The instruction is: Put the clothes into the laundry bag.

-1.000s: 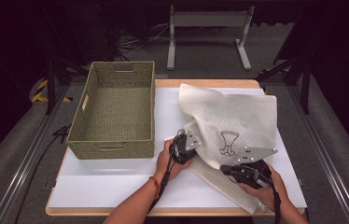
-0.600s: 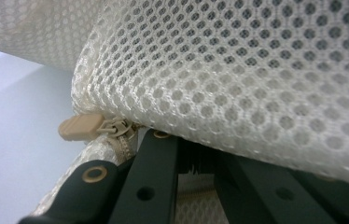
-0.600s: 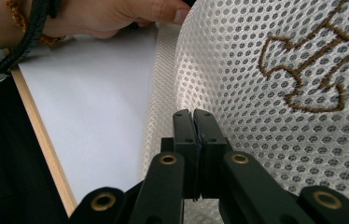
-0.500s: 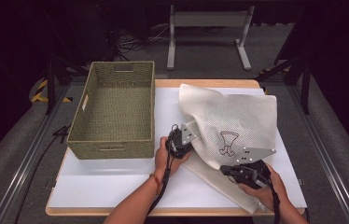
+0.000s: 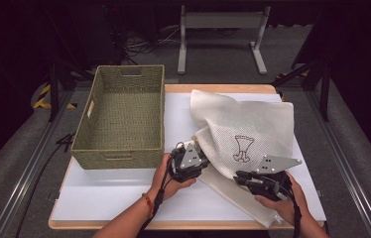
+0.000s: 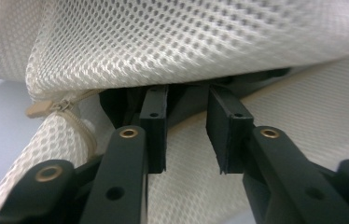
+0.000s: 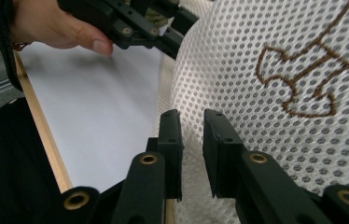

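Your cream mesh laundry bag (image 5: pixel 245 136) with the brown embroidered motif lies right of centre in the high view: light, floppy, snag-prone. Both the left gripper (image 6: pixel 186 128) and right gripper (image 7: pixel 191 140) have just been opening; jaws narrowly parted, nothing pinched. Grip its zipped edge (image 6: pixel 65 112).

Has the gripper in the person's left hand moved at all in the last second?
Yes. The left gripper has slid up the high view, nearer the woven basket, along the mesh bag's edge. Its jaws have just been opening, nothing clamped between them.

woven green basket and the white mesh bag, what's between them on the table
Only a bare strip of the white table top, seen in the high view, separates the woven green basket from the white mesh bag.
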Demonstrator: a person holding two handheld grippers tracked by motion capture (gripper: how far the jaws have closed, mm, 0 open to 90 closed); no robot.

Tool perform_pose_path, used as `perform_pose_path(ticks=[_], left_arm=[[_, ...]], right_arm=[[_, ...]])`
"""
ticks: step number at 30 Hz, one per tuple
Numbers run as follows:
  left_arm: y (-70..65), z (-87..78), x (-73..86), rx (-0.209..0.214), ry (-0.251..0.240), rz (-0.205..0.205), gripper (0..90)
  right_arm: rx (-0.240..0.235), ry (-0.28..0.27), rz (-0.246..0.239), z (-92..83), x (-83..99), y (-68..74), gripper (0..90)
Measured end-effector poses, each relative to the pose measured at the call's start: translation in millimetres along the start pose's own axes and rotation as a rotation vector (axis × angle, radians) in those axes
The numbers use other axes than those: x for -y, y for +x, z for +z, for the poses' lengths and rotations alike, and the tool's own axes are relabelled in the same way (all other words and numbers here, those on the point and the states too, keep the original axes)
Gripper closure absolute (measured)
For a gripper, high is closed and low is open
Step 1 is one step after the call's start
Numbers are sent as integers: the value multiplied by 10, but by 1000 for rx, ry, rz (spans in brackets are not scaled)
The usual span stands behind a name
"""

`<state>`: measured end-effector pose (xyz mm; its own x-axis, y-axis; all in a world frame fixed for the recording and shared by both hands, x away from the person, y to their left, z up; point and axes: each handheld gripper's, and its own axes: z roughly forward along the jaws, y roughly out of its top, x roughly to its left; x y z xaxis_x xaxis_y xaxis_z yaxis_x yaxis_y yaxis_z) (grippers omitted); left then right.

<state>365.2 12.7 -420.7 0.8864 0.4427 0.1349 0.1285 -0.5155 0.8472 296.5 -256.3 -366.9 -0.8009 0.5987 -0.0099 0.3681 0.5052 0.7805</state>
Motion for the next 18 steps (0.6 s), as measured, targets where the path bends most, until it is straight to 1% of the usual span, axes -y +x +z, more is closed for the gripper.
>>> perform_pose_path(ticks=[2, 5, 7, 9, 10, 11, 13, 14, 15, 16, 17, 18], left_arm=[[-11, -84, 24, 9, -4, -4, 693], [-27, -239, 69, 16, -7, 13, 696], [-29, -370, 128, 28, -13, 5, 687], [-33, -473, 180, 21, -6, 17, 680], [-33, -473, 180, 21, -6, 17, 675], [-29, -527, 205, 20, -1, 22, 672], [-22, -623, 253, 12, -1, 17, 651], [-15, -695, 289, 7, -4, 10, 639], [-17, -736, 312, 2, -6, 3, 639], [-18, -795, 342, -9, -3, 1, 599], [-14, -916, 404, -24, -1, 0, 583], [-14, -916, 404, -24, -1, 0, 572]], right_arm=[[15, -22, -9, -51, -21, 14, 759], [47, -55, -25, -132, -46, 14, 750], [66, -71, -35, -172, -52, 16, 723], [84, -75, -45, -204, -60, 10, 714], [84, -75, -45, -204, -60, 10, 714], [114, -82, -58, -230, -67, 2, 691], [114, -91, -65, -248, -71, -9, 668], [120, -99, -87, -260, -73, -9, 650], [120, -99, -87, -260, -73, -9, 650], [138, -104, -117, -278, -78, -10, 626], [149, -104, -130, -288, -82, -13, 614], [171, -105, -144, -299, -85, -16, 603]])
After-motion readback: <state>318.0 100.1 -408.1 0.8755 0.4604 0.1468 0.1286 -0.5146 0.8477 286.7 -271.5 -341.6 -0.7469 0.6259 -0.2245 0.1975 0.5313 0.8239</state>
